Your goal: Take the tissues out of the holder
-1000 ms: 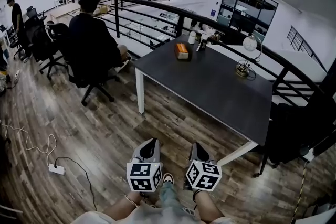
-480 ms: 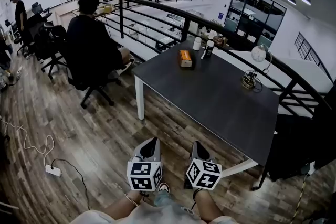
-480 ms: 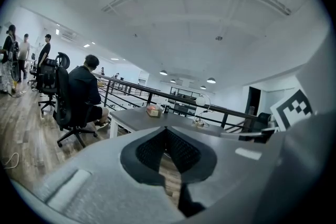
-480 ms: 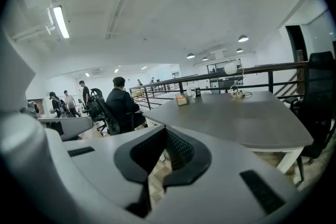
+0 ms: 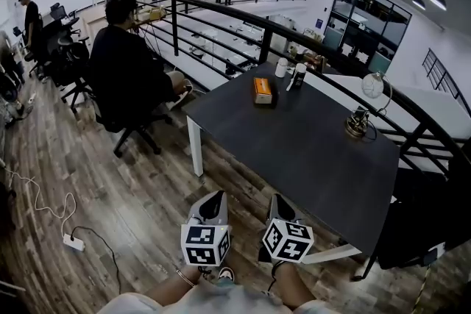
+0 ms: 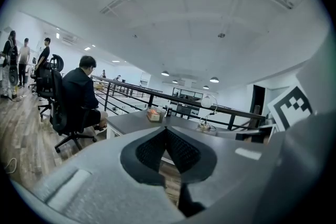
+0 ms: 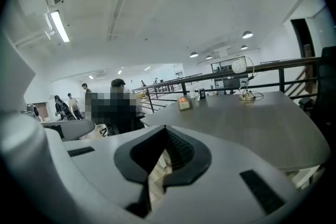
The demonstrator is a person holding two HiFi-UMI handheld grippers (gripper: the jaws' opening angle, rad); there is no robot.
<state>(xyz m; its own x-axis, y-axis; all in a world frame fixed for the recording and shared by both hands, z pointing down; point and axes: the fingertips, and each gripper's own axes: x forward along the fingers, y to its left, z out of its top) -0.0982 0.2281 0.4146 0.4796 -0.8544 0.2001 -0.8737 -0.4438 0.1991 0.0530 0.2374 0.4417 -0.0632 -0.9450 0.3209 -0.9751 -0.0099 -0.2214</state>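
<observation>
Head view looks down on an open office floor of wood-grain planks [image 5: 147, 187], where a white power strip [image 5: 72, 243] lies at the far left with its thin cable looping away. Right of it a person [image 5: 125, 59] in dark clothes sits on a wheeled office chair, back to the camera. The chair stands beside a black railing [image 5: 221, 15] of round metal bars that curves across the room. Low in the middle, the left gripper [image 5: 214, 196] has a pale grey moulded shell. In its own view the ribbed black pads meet at the tip with nothing between them. Beyond it stands a rectangular table [image 5: 316, 151] with a dark matte top and white legs. The tissue holder [image 5: 262, 90], a small boxy shape with an orange top, sits on the far end of the table near the railing, well apart from both grippers. Whether a tissue sticks out of it is too small to tell. The right gripper [image 5: 274, 198], just beside the left one, also has its jaws pressed together and holds nothing. Further right on the tabletop are a white cup [image 5: 281, 68] and a dark bottle [image 5: 299, 75], close together. Near the right edge is a lamp [image 5: 366, 103] with a round globe on a bent stem.
</observation>
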